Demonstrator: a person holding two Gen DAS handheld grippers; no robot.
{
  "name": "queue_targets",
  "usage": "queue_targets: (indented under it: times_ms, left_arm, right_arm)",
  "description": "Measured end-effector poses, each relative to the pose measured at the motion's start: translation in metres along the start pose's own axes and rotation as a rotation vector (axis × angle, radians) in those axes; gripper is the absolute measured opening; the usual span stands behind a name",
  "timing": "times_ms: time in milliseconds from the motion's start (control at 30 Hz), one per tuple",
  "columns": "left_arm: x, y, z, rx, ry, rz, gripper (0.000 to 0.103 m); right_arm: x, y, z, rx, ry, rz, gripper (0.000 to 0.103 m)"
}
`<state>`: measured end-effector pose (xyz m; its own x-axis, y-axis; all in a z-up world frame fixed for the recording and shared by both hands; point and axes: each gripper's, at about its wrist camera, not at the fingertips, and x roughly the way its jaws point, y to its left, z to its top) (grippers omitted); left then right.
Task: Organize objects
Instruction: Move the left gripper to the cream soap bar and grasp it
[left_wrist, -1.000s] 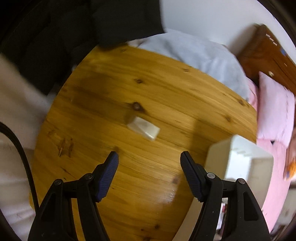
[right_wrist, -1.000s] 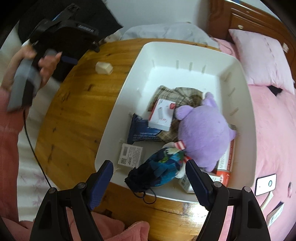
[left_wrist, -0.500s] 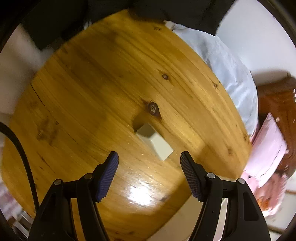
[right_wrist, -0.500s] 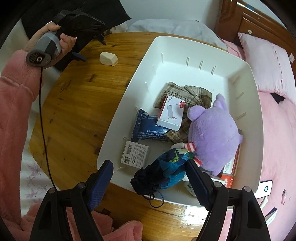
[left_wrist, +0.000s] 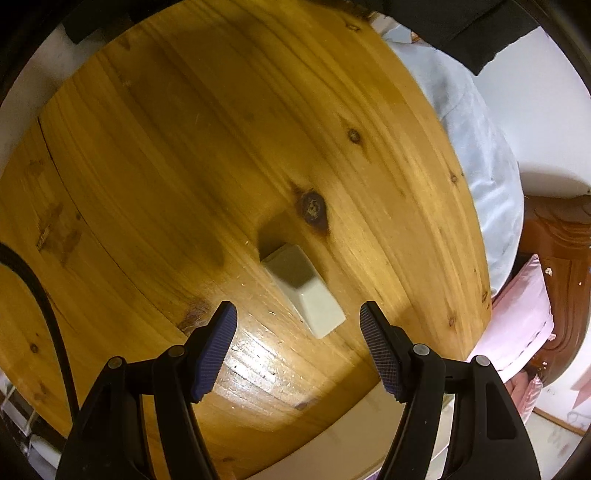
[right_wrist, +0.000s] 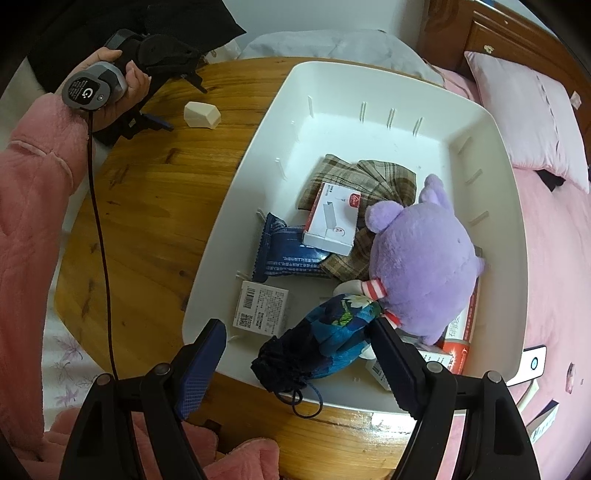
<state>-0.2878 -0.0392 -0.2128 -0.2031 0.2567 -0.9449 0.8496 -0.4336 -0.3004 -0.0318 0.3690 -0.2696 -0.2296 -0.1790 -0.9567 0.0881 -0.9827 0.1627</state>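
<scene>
On the round wooden table (left_wrist: 184, 155), a small off-white wedge-shaped block (left_wrist: 301, 290) lies just ahead of the left gripper (left_wrist: 298, 334), whose fingers are spread with bare wood on both sides. Beside it, the white plastic bin (right_wrist: 258, 155) holds a purple plush toy (right_wrist: 424, 266), a plaid cloth (right_wrist: 384, 177) and boxes. The right gripper (right_wrist: 295, 356) hangs spread over the bin's near rim.

A small cream-white block (left_wrist: 303, 291) with slanted faces lies on its side on the wooden worktop (left_wrist: 184, 166), alone, apart from the white bin (right_wrist: 369, 96) that holds a purple plush (right_wrist: 424, 266) and boxes
</scene>
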Motion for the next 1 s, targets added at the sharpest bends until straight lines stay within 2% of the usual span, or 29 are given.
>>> queue_targets:
  times_ms: [233, 367, 533, 667, 1000]
  left_arm:
    - [0.007, -0.005, -0.002, 0.02, -0.008, 0.014, 0.066]
    - [0.011, -0.007, -0.002, 0.031, -0.01, 0.022, 0.056]
    - [0.013, -0.009, -0.002, 0.039, -0.009, 0.022, 0.052]
    - [0.015, -0.008, 0.0, 0.025, 0.011, -0.021, 0.041]
    - [0.02, -0.006, 0.005, -0.017, 0.017, -0.067, 0.034]
  right_arm:
    - [0.003, -0.009, -0.002, 0.043, 0.015, 0.005, 0.081]
    - [0.003, -0.012, -0.002, 0.054, 0.017, 0.009, 0.081]
    - [0.004, -0.015, -0.003, 0.058, 0.018, 0.01, 0.081]
    - [0.004, -0.018, -0.003, 0.066, 0.017, 0.015, 0.081]
    - [0.01, -0.022, -0.006, 0.077, 0.032, 0.03, 0.081]
